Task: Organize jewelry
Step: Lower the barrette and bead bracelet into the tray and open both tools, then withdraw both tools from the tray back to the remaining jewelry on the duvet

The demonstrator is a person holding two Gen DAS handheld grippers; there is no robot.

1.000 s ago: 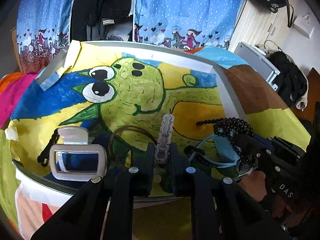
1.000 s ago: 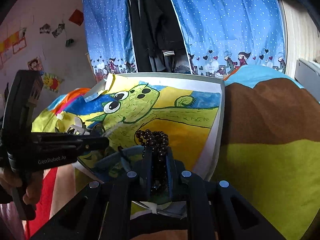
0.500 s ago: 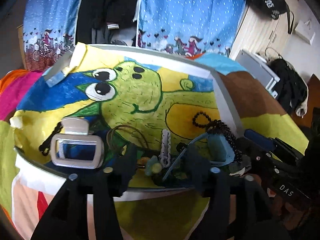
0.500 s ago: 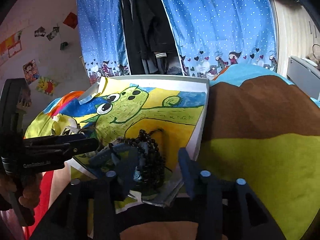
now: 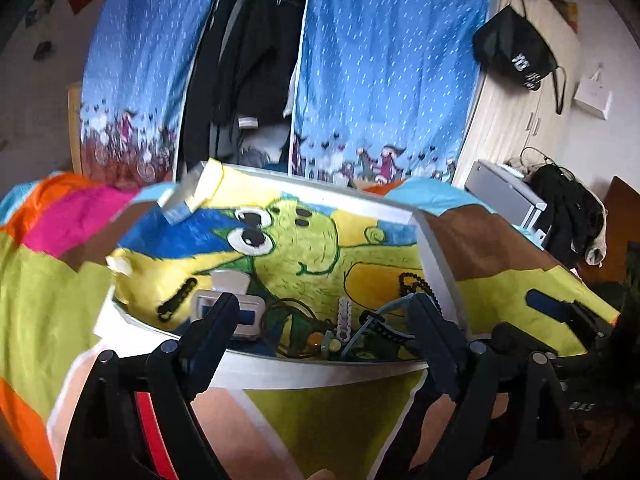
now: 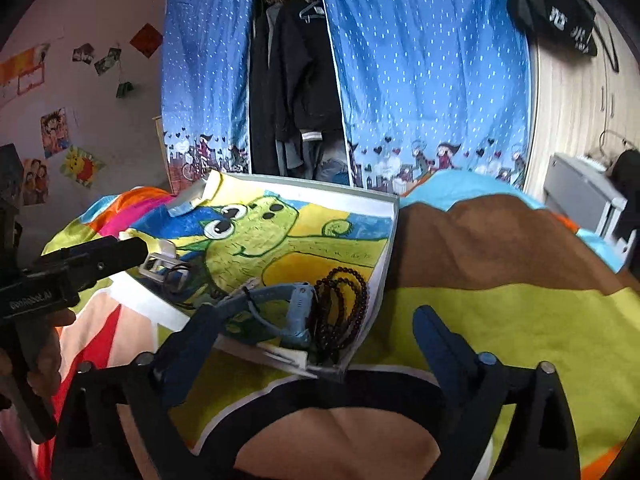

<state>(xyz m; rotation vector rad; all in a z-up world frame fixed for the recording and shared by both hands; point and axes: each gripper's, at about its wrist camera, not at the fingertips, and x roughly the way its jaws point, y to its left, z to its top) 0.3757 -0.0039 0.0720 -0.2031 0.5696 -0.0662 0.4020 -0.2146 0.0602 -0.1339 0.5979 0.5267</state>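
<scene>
Jewelry lies along the near edge of a painted board (image 5: 304,368) showing a green cartoon creature. My left gripper (image 5: 320,320) is open and empty, held back from a white ribbed clip (image 5: 344,316), a white claw clip (image 5: 232,308) and a black hair clip (image 5: 176,306). A dark bead bracelet (image 6: 344,304) rests in a heap beside a blue watch (image 6: 296,308) at the board's near corner. My right gripper (image 6: 318,332) is open just short of them, holding nothing. The right gripper (image 5: 552,310) also shows at the right of the left wrist view.
The board lies on a bed with a colourful blanket (image 6: 500,320). A brown hair-tie loop (image 5: 288,316) and small beads (image 5: 332,344) sit near the clips. A folded paper strip (image 5: 188,196) rests at the board's far left corner. Blue curtains (image 5: 380,80) and hanging clothes stand behind.
Both grippers have opened and pulled back. The left one let go of the white ribbed clip; the right one let go of the dark bead bracelet, which now lies on the board.
</scene>
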